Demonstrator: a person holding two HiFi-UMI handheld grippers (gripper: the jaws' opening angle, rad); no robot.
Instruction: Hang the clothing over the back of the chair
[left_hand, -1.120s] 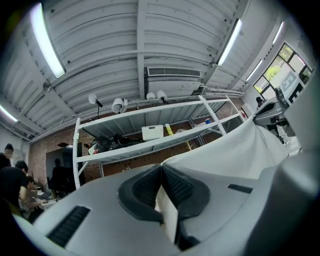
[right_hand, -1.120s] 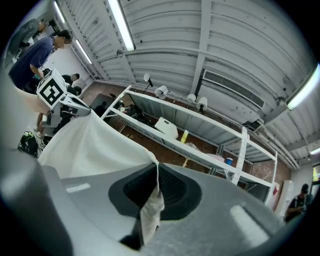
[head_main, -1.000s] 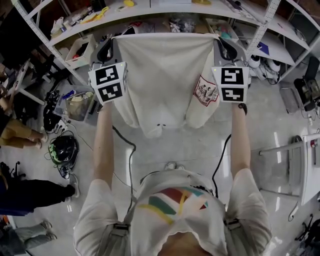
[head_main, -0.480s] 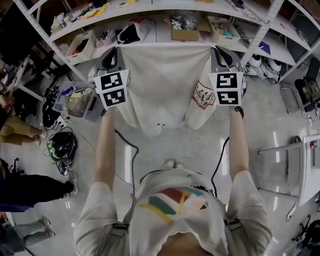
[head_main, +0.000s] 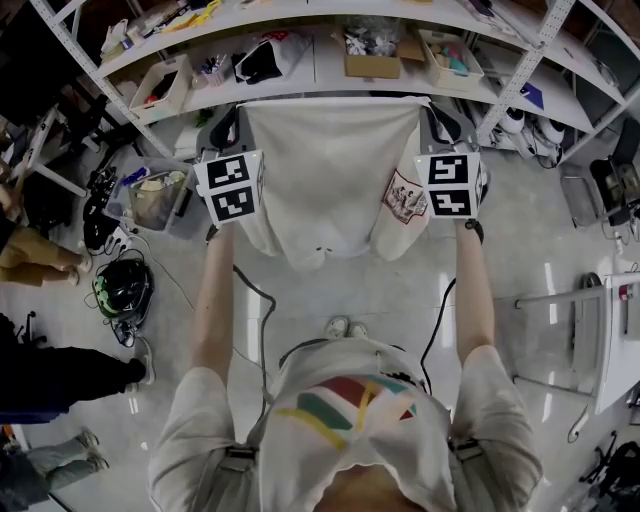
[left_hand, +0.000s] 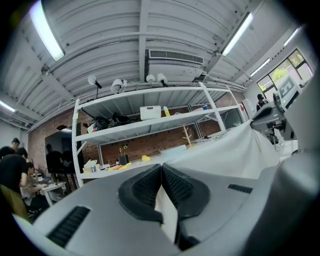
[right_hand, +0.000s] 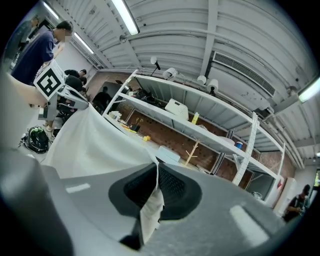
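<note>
The clothing (head_main: 330, 170) is plain off-white, apart from a small print (head_main: 405, 192) on one sleeve, which has a red border and dark figures inside. The left gripper (left_hand: 161, 186) and the right gripper (right_hand: 156, 185) each have a light grey body with black ribbed pads (left_hand: 142, 190). The left cube (head_main: 232, 187) and the right cube (head_main: 447, 184) are white with black square markers. The person's shirt (head_main: 345, 400) is white with stripes in yellow, green, dark red and teal. The floor (head_main: 380, 290) is pale grey and glossy. The shelving (head_main: 520, 60) is white, the cardboard box (head_main: 372, 65) on it is brown, and the brick wall (left_hand: 150, 142) is reddish brown.
</note>
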